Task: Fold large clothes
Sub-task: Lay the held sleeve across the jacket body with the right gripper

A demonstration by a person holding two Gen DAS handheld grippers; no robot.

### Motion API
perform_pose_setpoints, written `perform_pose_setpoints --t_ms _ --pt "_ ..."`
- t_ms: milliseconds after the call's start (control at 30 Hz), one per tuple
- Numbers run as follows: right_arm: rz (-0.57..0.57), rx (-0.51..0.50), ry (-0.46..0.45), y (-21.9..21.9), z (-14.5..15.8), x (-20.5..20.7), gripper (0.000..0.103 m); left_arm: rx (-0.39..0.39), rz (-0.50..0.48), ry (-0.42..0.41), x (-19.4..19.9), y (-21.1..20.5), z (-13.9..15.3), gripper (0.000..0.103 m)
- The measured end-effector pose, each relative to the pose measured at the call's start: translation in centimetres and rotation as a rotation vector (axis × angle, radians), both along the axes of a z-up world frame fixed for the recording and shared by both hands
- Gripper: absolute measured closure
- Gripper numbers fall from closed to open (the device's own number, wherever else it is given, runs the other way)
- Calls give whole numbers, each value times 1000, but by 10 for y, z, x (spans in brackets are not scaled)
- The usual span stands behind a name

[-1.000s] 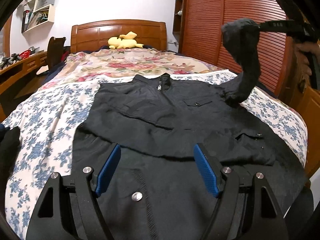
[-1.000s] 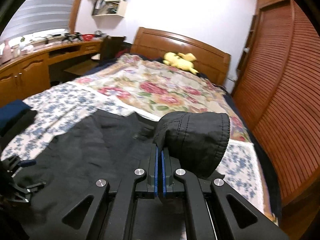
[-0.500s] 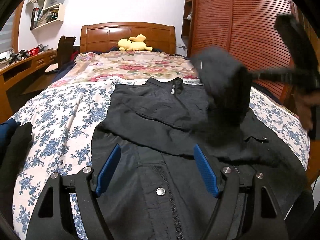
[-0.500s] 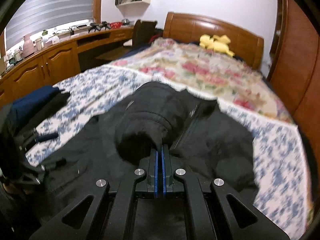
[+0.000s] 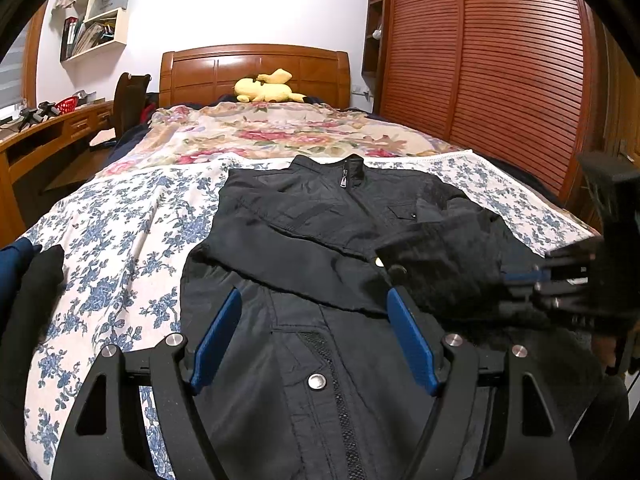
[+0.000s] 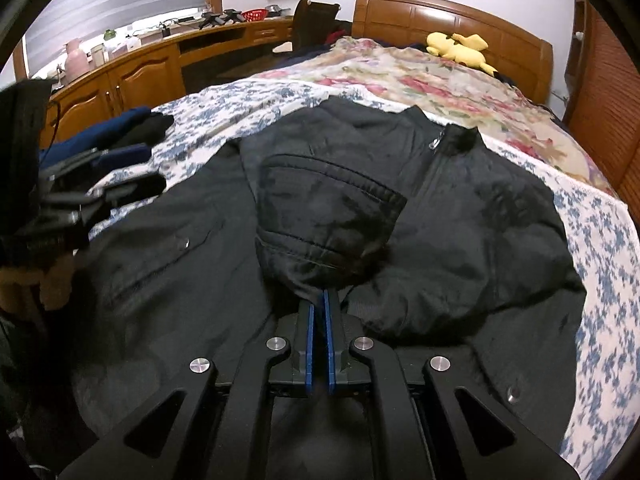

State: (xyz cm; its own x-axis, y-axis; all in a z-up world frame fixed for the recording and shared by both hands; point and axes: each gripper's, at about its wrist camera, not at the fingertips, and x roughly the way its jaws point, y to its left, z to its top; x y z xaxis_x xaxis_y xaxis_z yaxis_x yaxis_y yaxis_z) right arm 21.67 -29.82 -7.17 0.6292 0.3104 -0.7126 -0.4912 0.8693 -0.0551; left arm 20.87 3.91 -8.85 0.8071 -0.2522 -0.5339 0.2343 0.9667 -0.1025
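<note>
A black zip jacket (image 5: 320, 216) lies front up on the bed, collar toward the headboard; it also shows in the right wrist view (image 6: 480, 216). Its left sleeve lies folded across the chest. My right gripper (image 6: 319, 300) is shut on the right sleeve's cuff (image 6: 324, 216) and holds it low over the jacket's front. In the left wrist view the right gripper (image 5: 520, 280) comes in from the right edge with the cuff (image 5: 440, 264). My left gripper (image 5: 312, 328) is open and empty, hovering over the jacket's lower front; it shows blurred in the right wrist view (image 6: 120, 184).
The bed has a blue-flowered sheet (image 5: 120, 232) and a rose-patterned quilt (image 5: 280, 132). A yellow plush toy (image 5: 266, 86) lies by the wooden headboard. Dark folded clothes (image 5: 28, 276) sit at the bed's left edge. A wooden desk (image 6: 132, 68) runs along the left wall, a slatted wardrobe (image 5: 500, 60) on the right.
My right gripper has swung the sleeve from high at the right down and inward over the jacket's chest. My left gripper stayed open over the hem.
</note>
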Motion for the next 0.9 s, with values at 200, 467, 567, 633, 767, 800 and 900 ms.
perform_pose_setpoints --t_ms 200,467,567,633,767,800,900 --pt "-31 -2 -3 5 -10 -3 90 -2 -10 -5 -1 0 0 27" --pt "10 -51 -42 25 -11 -27 72 -4 -10 -9 -3 -1 1 27" --pt "11 -30 -49 21 -9 -38 67 -7 -11 -6 -3 -1 0 27" --pt "8 -22 -50 17 -7 -49 67 -5 -12 -5 -4 -2 -1 27" --pt "4 -11 -63 14 -7 -52 67 -5 -12 -4 -5 -3 -1 27" --pt "0 -8 -71 14 -7 -51 66 -3 -13 -2 -5 -3 -2 27" --pt "-15 13 -86 13 -2 -46 66 5 -15 3 -7 -4 -5 27"
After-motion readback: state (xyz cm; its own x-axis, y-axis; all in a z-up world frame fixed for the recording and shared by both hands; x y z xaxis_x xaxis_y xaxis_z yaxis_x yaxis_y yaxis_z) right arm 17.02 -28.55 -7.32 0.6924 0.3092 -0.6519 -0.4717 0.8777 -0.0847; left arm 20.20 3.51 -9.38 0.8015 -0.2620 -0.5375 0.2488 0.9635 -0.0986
